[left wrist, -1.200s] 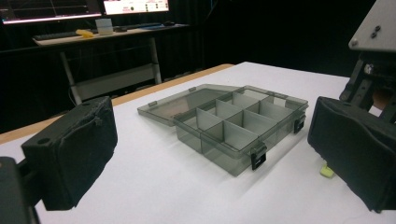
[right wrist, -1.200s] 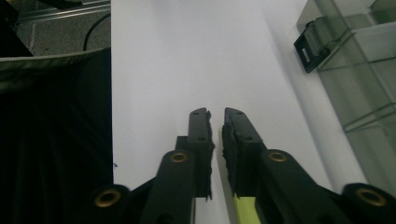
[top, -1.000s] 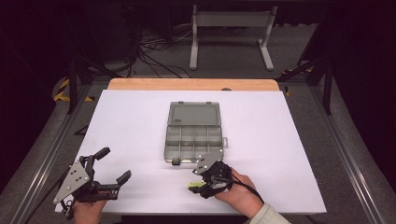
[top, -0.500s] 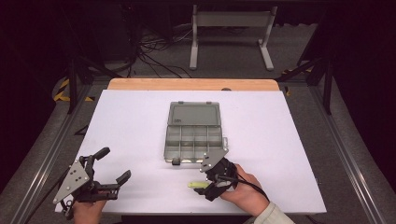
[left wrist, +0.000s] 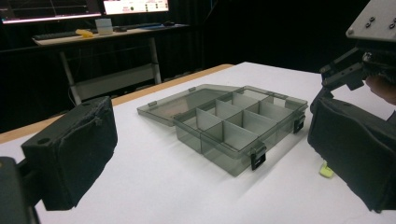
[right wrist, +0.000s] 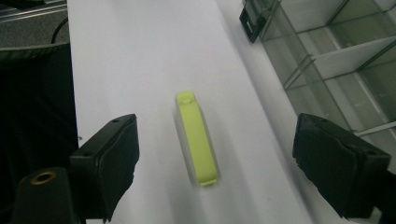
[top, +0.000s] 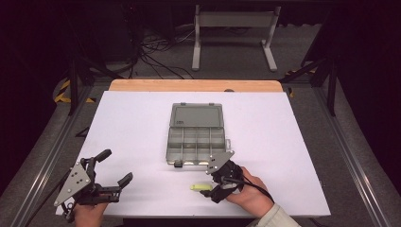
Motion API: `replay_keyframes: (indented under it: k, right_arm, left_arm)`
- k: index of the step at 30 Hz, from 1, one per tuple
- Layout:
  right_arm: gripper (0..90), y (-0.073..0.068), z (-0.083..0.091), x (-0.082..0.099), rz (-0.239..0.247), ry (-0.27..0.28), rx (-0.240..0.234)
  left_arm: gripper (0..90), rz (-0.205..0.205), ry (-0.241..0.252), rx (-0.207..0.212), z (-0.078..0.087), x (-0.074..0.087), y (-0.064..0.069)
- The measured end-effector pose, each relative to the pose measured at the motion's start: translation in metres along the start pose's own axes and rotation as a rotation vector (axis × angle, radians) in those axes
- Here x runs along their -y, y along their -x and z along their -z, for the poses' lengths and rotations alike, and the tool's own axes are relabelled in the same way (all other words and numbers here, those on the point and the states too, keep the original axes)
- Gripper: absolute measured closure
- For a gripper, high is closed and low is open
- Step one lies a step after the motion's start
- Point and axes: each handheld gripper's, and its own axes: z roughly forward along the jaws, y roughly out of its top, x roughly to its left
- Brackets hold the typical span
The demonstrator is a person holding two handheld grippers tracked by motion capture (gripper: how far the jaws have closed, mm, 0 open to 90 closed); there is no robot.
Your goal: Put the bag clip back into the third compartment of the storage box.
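The open organizer box [top: 196, 140] sits mid-counter with its lid folded flat away from the person, so every compartment is free to be filled from above. A small yellow-green clip [right wrist: 198, 139] lies flat on the white counter [top: 127, 123], just in front of the box's near right corner and apart from it, probably so that it can be picked up and dropped in. The right claw [top: 212, 185] hangs over it; its jaws have just been opening and now stand wide apart on either side of the clip, touching nothing. In the high view the clip's long axis runs roughly left to right, along the box's front wall; in the right claw's view it runs straight ahead between the pads, rounded end farthest. The left claw [top: 113, 166] waits at the near left, jaws wide apart and empty, well away from the box.
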Motion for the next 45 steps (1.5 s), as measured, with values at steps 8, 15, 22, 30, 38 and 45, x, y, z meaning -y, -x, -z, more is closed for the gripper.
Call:
replay_keyframes:
  k: [8,15,22,30,38,45]
  right_arm:
    - [18.6,0.000,-0.013,0.001,0.006,-0.045,-0.033]
    - [22.1,0.000,-0.020,0.001,0.007,-0.072,-0.045]
    - [35.2,-0.002,-0.024,0.001,0.028,-0.082,-0.052]
    - [55.6,-0.003,-0.028,0.001,0.057,-0.085,-0.048]
    - [69.9,-0.003,-0.029,0.001,0.075,-0.093,-0.060]
    - [77.9,-0.002,-0.029,0.000,0.094,-0.091,-0.063]
  left_arm:
    - [2.2,0.001,0.000,0.001,0.000,0.000,0.000]
    - [2.2,0.000,-0.002,0.001,-0.001,0.000,0.000]
    - [2.2,-0.001,-0.004,0.002,-0.001,0.000,0.000]
    - [2.2,-0.001,-0.001,0.001,-0.001,0.000,0.001]
    - [2.2,-0.001,-0.002,0.001,-0.001,0.000,0.001]
    - [2.2,0.000,-0.001,0.001,-0.001,0.000,0.001]
